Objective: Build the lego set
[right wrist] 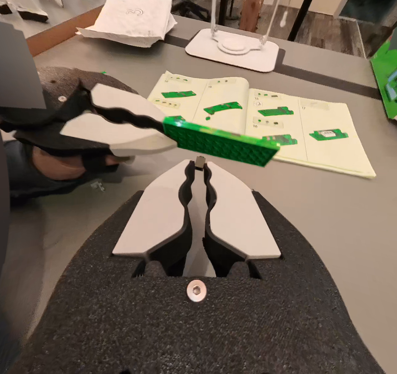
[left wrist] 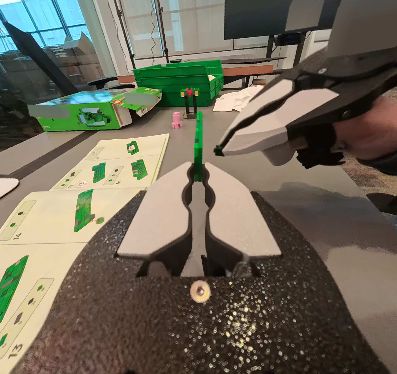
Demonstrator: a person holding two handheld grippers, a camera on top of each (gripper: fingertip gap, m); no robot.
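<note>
1. Left gripper [left wrist: 198,171]: smooth pale-grey fingers with wavy black inner pads, clenched on 1 end of a flat green plate [left wrist: 198,147], held in the air above the grey table [left wrist: 268,177].
2. Plate [right wrist: 219,141]: long, thin, rectangular, underside a grid of round sockets, upper face with mixed green tiles; edge-on in the left wrist view, tilted broadside in the right wrist view.
3. Right gripper [right wrist: 199,166]: same grey-and-black build, tips pinched on a tiny dark brick [right wrist: 199,162], square and stubby, just below the plate's lower edge; contact unclear.
4. Same brick [left wrist: 219,150] in the left wrist view: just right of the plate, narrow gap visible.
5. Open instruction booklet [right wrist: 318,149]: pale yellow glossy pages, flat on the table beyond the plate.
6. Farther back: green cardboard box [left wrist: 86,114] with torn flap, stacked green plastic bins [left wrist: 178,80], small pink figure [left wrist: 176,120], a dark 2-post build [left wrist: 190,104].
7. Bare smooth tabletop near the right edge [left wrist: 300,192]; white stand base [right wrist: 232,50] and crumpled white paper [right wrist: 133,18] well apart.
</note>
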